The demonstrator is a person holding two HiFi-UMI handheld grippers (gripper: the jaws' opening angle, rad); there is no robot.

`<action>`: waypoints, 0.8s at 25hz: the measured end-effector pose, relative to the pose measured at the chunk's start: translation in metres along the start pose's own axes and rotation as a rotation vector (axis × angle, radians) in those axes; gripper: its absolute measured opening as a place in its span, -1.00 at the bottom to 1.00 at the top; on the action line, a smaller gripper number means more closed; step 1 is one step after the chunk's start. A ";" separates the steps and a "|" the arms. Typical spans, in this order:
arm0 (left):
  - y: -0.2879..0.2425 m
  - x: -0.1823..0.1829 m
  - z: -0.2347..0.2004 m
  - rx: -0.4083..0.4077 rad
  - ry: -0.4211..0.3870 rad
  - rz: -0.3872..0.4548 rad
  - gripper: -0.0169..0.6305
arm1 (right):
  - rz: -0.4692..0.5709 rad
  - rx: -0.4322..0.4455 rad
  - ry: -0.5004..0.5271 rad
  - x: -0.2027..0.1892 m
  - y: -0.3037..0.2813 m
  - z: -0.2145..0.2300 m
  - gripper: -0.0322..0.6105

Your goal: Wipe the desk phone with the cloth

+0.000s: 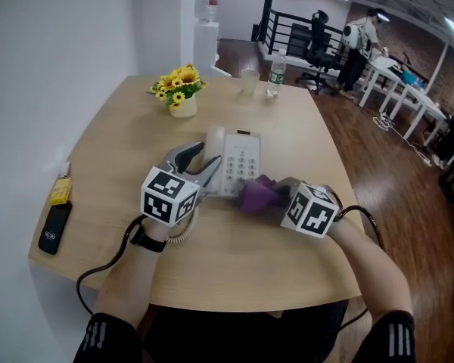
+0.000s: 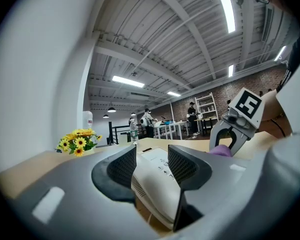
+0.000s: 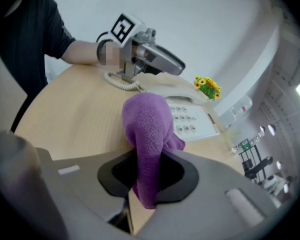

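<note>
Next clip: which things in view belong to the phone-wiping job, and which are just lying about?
Part of the job:
- desk phone, gripped by the left gripper
- purple cloth, clamped in the right gripper

Lying about:
- flower pot
- water bottle
- clear cup
- black device and yellow object at the table's left edge

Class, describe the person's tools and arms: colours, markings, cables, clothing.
Left tool and right tool: grey bodies, black ribbed pads, each carrying a white cube with black square markers and trailing a black cable. Black wristband on the left; black sleeves with white stripes.
</note>
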State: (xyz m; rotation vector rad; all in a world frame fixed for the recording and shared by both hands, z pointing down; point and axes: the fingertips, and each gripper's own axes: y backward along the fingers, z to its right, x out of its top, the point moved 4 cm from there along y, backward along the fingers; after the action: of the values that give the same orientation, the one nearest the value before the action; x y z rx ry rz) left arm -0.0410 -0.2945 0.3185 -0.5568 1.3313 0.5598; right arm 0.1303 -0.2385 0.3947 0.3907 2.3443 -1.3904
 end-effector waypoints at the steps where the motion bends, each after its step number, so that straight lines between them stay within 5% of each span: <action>1: 0.000 0.000 0.000 0.000 -0.001 0.000 -0.36 | 0.045 -0.003 -0.065 -0.001 0.004 0.010 -0.67; 5: 0.000 0.000 0.000 0.003 0.000 0.000 -0.36 | 0.228 -0.071 -0.388 -0.003 0.023 0.082 -0.67; 11: 0.000 0.000 0.004 -0.002 -0.010 0.000 -0.36 | 0.314 -0.191 -0.749 -0.014 0.017 0.180 -0.67; 16: -0.001 0.001 0.006 -0.010 -0.012 0.003 -0.36 | 0.330 -0.175 -0.931 -0.018 -0.017 0.203 -0.67; 20: -0.001 0.003 0.005 -0.010 -0.012 0.007 -0.36 | 0.346 -0.100 -0.985 -0.015 -0.038 0.190 -0.67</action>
State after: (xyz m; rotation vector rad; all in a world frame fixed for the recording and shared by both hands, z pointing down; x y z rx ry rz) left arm -0.0360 -0.2913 0.3164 -0.5564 1.3202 0.5748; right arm 0.1627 -0.4242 0.3486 0.0371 1.4398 -0.9612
